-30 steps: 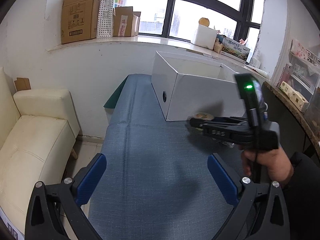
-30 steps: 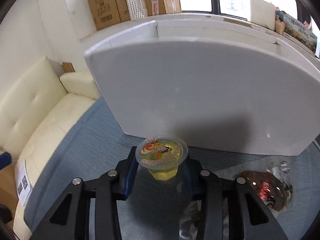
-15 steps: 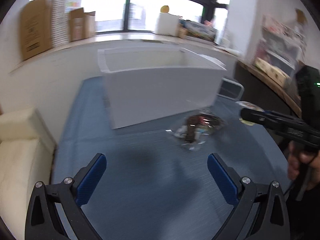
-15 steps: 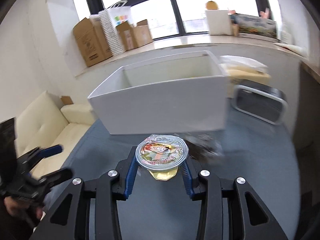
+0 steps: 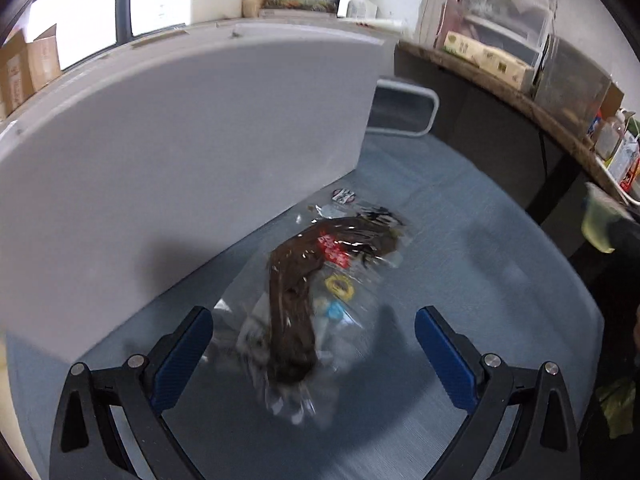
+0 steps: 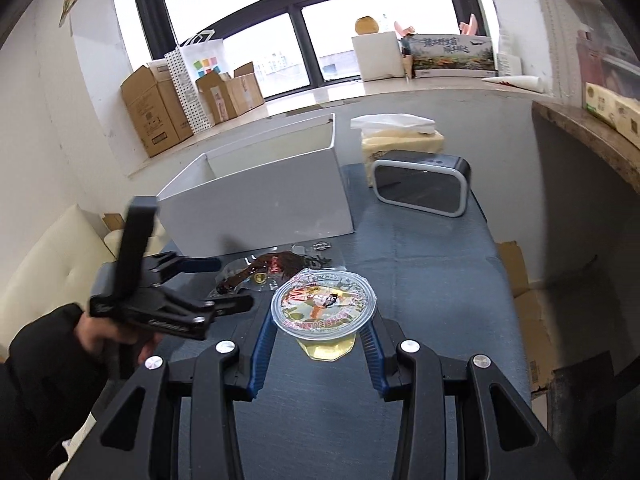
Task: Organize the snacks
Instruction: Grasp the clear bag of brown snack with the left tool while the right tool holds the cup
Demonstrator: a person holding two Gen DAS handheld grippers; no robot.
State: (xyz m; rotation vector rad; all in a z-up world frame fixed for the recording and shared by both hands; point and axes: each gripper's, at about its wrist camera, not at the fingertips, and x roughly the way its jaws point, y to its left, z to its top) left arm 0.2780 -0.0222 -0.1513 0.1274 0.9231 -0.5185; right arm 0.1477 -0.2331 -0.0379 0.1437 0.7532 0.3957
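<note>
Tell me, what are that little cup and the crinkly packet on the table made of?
The jelly cup looks like clear, glossy plastic: yellow contents show through its wall, under a printed peel-off film lid. The snack packet seems thin transparent plastic film: it wrinkles, glints, and shows the dark food inside. The white box behind looks like smooth, matte board or plastic; I can't tell which.

Blue-clothed table (image 6: 420,248) with white box (image 6: 260,196), snack bag (image 5: 316,272), black speaker (image 6: 420,186)
</note>
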